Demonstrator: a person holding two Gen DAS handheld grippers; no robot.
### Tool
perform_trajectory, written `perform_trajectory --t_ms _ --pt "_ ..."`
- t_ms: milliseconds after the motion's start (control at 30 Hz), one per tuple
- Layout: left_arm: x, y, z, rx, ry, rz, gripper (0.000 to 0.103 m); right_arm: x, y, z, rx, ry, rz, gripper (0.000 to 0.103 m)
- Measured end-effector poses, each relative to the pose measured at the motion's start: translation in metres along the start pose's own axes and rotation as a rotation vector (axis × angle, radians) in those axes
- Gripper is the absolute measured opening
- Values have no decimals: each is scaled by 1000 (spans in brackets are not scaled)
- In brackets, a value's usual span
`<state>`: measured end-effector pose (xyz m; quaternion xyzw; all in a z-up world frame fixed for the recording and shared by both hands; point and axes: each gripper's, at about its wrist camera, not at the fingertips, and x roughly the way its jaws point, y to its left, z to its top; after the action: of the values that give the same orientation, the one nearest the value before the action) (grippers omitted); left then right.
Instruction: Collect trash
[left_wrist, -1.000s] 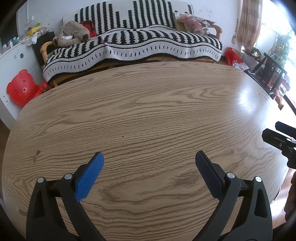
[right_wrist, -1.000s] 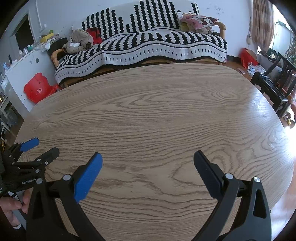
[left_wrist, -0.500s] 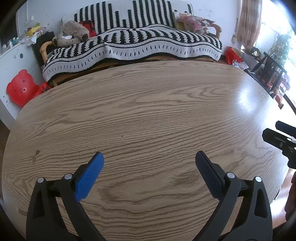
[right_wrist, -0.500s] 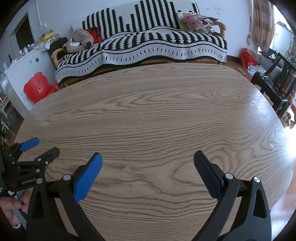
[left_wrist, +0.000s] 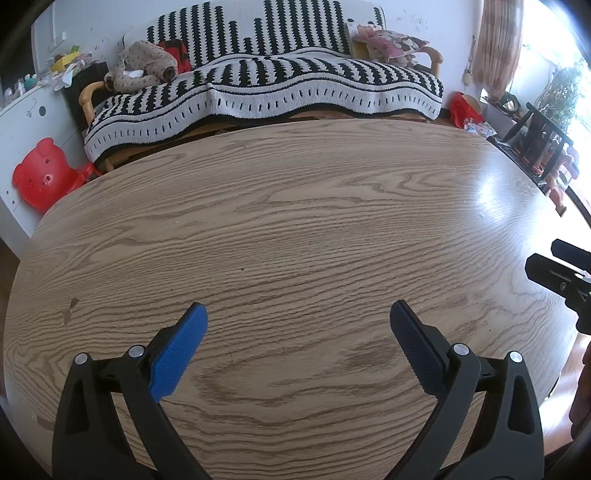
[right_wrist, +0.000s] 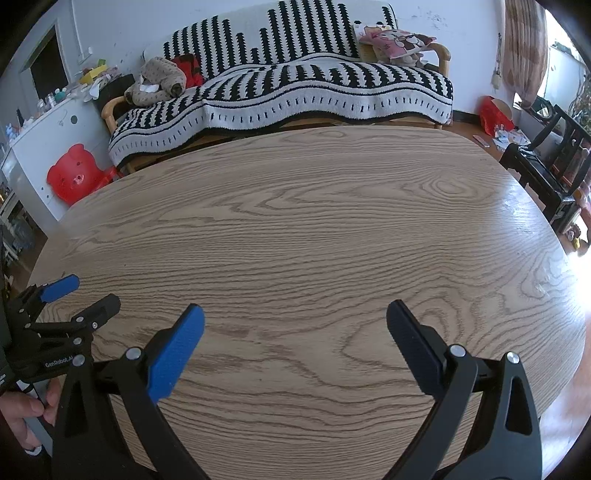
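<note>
From the left wrist the left gripper (left_wrist: 298, 321) hangs over the wooden table (left_wrist: 295, 206), jaws spread and holding nothing, while from the right wrist the right gripper (right_wrist: 295, 323) does likewise, and I cannot tell where any trash lies.

A: How is the left hand-held gripper (left_wrist: 298, 343) set?

B: Jaws spread wide, nothing between the blue pads (left_wrist: 177, 354), held level and pointing forward.

A: And the right hand-held gripper (right_wrist: 295, 345)?

B: The same: wide apart, nothing in it, beside the left one. In its view a hand (right_wrist: 22, 413) grips the left tool's handle at the lower left edge.
</note>
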<state>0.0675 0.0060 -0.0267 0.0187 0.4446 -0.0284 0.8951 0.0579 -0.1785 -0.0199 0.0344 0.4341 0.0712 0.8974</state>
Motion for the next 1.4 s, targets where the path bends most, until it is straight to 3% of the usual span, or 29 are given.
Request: perform_trajectory --t_ms 1400 --pt "3 -6 -1 15 7 -23 96 0 0 1 0 2 0 95"
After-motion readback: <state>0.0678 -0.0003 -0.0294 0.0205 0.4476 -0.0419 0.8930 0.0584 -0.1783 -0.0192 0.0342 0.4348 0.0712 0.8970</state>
